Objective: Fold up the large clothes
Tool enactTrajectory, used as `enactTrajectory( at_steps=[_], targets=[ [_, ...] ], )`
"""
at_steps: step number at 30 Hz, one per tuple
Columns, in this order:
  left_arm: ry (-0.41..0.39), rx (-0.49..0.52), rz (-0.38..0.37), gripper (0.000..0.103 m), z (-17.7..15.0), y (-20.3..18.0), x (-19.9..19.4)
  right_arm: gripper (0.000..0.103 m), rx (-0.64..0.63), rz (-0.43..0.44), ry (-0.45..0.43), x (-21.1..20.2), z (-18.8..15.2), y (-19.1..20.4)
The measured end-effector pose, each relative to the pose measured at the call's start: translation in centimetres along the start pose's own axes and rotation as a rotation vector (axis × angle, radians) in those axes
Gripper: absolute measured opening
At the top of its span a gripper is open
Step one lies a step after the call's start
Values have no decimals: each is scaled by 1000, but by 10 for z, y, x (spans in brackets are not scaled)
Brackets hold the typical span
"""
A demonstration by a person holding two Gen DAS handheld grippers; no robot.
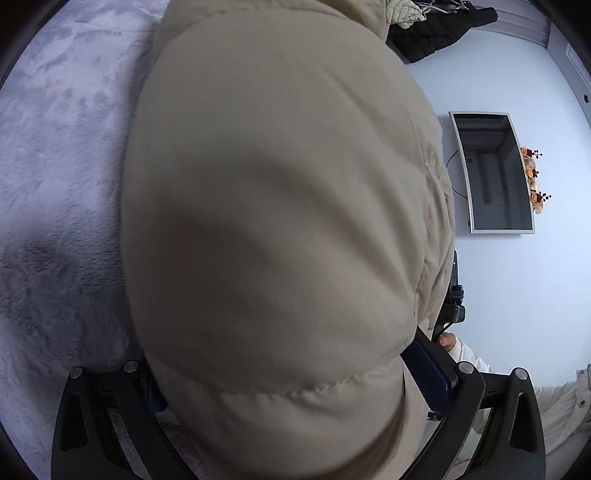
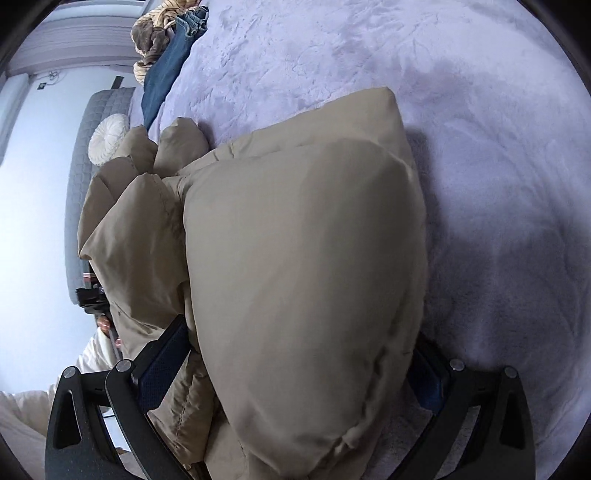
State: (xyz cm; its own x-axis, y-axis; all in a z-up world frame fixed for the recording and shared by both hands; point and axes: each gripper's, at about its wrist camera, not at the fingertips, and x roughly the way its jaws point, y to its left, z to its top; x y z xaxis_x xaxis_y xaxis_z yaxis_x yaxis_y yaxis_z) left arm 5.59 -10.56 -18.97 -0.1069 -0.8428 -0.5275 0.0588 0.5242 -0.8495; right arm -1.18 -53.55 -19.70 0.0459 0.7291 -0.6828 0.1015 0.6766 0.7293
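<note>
Beige puffer jacket (image 1: 280, 221) is pinched by left gripper (image 1: 295, 387) and right gripper (image 2: 295, 373), mid-fold; next, lay it flat on the bedspread (image 2: 480, 147).

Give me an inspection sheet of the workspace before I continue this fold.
Surface: lilac plush blanket, rumpled.
Job's things: beige puffer jacket, bunched, gripped at two places.
Clutter: blue jeans and a brown knit garment at the far edge; black coat beyond the jacket.
Grippers: left gripper and right gripper each closed on jacket fabric.
Cables: thin black cable beside the wall screen.
Surroundings: white wall, grey quilted headboard, round white cushion.
</note>
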Motion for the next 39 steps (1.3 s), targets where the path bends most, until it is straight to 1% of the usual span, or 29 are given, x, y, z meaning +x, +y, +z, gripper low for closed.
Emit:
enactTrajectory(
  at_steps=[2, 4, 8, 10, 13, 15, 19, 20, 21, 22, 23, 24, 25, 26, 27, 32, 34, 39],
  targets=[
    [-2, 10, 30, 103, 1, -5, 4, 103, -2, 59, 7, 6, 2, 2],
    [-8, 17, 80, 103, 1, -11, 5, 103, -14, 83, 23, 15, 6, 8],
    [-49, 73, 257, 103, -3, -38, 5, 103, -6, 55, 27, 23, 9, 11],
    [-68, 98, 327, 103, -5, -51, 6, 103, 5, 48, 18, 22, 7, 11],
    [-92, 118, 402, 103, -8, -64, 8, 103, 42, 32, 8, 22, 5, 12],
    [-106, 120, 433, 103, -6, -69, 11, 103, 72, 24, -1, 22, 4, 13],
    [-115, 114, 465, 103, -9, -77, 12, 101, 129, 27, -5, 23, 0, 13],
    [-117, 116, 473, 103, -12, -82, 16, 96, 133, 27, -4, 23, -1, 14],
    [-120, 122, 482, 102, -21, -85, 14, 89, 135, 33, -7, 22, -2, 16],
    [-123, 127, 489, 100, -22, -88, 14, 85, 139, 45, -10, 20, -3, 17],
    [-126, 133, 496, 99, -26, -90, 14, 77, 136, 55, -12, 17, -5, 18],
    [-131, 141, 504, 97, -31, -95, 16, 71, 129, 63, -17, 14, -6, 19],
    [-134, 149, 511, 96, -33, -98, 16, 68, 122, 67, -23, 11, -7, 20],
    [-136, 156, 517, 96, -36, -101, 16, 62, 115, 75, -28, 9, -9, 22],
    [-137, 157, 520, 96, -33, -107, 17, 59, 116, 83, -32, 8, -11, 22],
    [-149, 157, 539, 94, -38, -120, 20, 58, 139, 119, -43, 6, -15, 19],
    [-156, 165, 544, 91, -37, -130, 20, 57, 138, 132, -46, 4, -17, 19],
    [-174, 183, 546, 86, -36, -139, 15, 56, 114, 162, -51, -3, -20, 31]
  ],
)
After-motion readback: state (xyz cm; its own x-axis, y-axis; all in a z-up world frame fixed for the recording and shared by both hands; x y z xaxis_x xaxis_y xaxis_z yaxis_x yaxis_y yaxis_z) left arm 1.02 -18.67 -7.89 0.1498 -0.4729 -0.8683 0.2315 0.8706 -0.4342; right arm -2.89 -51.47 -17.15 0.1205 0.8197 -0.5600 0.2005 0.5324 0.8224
